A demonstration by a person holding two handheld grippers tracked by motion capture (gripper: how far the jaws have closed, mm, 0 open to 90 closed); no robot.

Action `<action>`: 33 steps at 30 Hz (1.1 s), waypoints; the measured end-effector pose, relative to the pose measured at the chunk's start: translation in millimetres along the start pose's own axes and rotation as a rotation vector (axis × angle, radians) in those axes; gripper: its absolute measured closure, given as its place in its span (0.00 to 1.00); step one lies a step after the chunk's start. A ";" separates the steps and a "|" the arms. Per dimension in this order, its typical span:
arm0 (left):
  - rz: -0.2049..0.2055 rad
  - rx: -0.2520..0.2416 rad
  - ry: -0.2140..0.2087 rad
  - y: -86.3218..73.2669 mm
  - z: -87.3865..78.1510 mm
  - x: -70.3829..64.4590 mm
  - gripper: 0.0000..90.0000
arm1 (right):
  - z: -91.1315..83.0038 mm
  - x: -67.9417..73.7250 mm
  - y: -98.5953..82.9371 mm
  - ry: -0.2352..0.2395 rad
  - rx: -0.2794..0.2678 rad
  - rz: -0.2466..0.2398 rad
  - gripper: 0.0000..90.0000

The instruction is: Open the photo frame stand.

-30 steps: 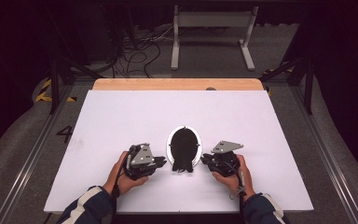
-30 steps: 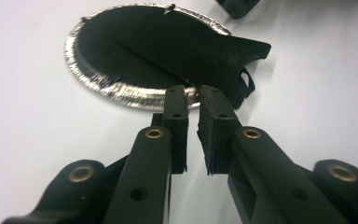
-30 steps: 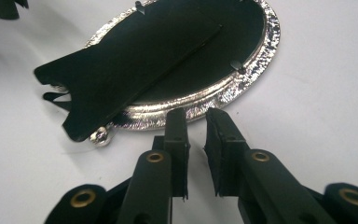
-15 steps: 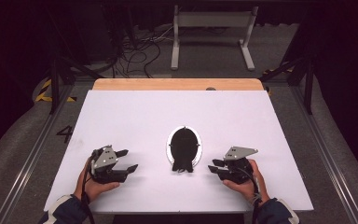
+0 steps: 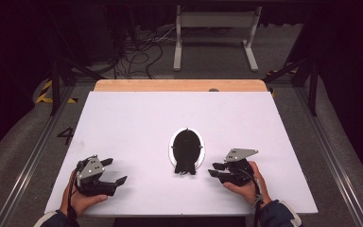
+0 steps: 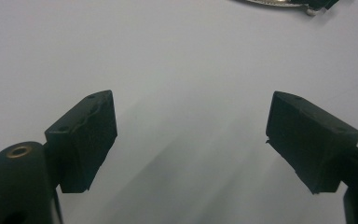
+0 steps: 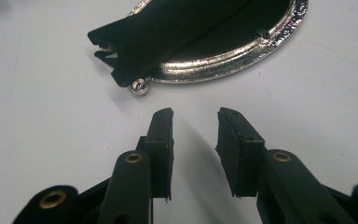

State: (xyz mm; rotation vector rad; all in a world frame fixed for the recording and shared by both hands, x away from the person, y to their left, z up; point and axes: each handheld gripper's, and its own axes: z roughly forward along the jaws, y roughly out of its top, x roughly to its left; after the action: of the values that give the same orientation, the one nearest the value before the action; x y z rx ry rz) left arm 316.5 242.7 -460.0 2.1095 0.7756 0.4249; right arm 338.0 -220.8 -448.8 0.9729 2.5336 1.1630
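Mirror (image 6: 284, 2) cut by top edge; black stand (image 7: 168, 32) covers glass.

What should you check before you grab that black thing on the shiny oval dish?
1. Left gripper open: ok, its jaws stand wide apart over bare table.
2. Right gripper open: ok, a narrow gap shows between its jaws.
3. Both grippers free of load: ok, nothing sits between either pair of jaws.
4. Right gripper close to the black thing: ok, its tips point at the end by the small ball, not touching.
5. Black thing resting on the shiny oval dish: ok, one end sticks out over the rim.
6. White table around the dish free of clutter: ok.
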 end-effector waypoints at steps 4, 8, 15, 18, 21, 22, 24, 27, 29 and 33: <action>-0.012 0.013 0.022 -5.5 -4.5 -0.2 0.18 | 6.4 -1.2 -1.2 0.023 0.016 0.021 0.75; -0.024 0.013 0.028 -7.1 -7.0 1.1 0.18 | 11.1 5.7 2.3 0.027 0.039 0.001 0.76; -0.027 0.018 0.033 -7.8 -7.3 1.6 0.18 | 22.0 17.8 15.1 0.033 0.089 -0.040 0.73; -0.030 0.021 0.035 -8.8 -6.6 2.8 0.18 | 23.7 20.8 17.6 0.039 0.104 -0.039 0.73; -0.056 0.026 0.031 -9.8 -4.7 4.8 0.18 | 25.7 24.4 21.7 0.043 0.130 -0.055 0.73; -0.048 0.030 0.030 -9.1 -3.4 6.6 0.18 | 28.1 26.5 24.4 0.033 0.141 -0.068 0.75; -0.050 0.032 0.033 -8.5 -2.4 6.5 0.18 | 29.0 27.0 25.6 0.033 0.146 -0.075 0.75; -0.055 0.035 0.021 -7.1 -0.9 4.2 0.18 | 31.3 28.0 29.0 0.015 0.162 -0.094 0.78; -0.034 0.039 0.026 -6.1 -1.3 1.8 0.18 | 30.6 28.0 28.0 0.024 0.159 -0.089 0.77; -0.039 0.034 0.019 -5.2 -0.7 -0.3 0.18 | 29.3 32.8 27.4 0.038 0.171 -0.106 0.77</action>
State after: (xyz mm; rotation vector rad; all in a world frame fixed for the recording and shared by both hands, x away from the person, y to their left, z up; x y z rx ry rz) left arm 313.9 245.3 -463.8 2.1215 0.8386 0.4140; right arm 338.5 -169.1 -445.4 0.8477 2.7142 0.9584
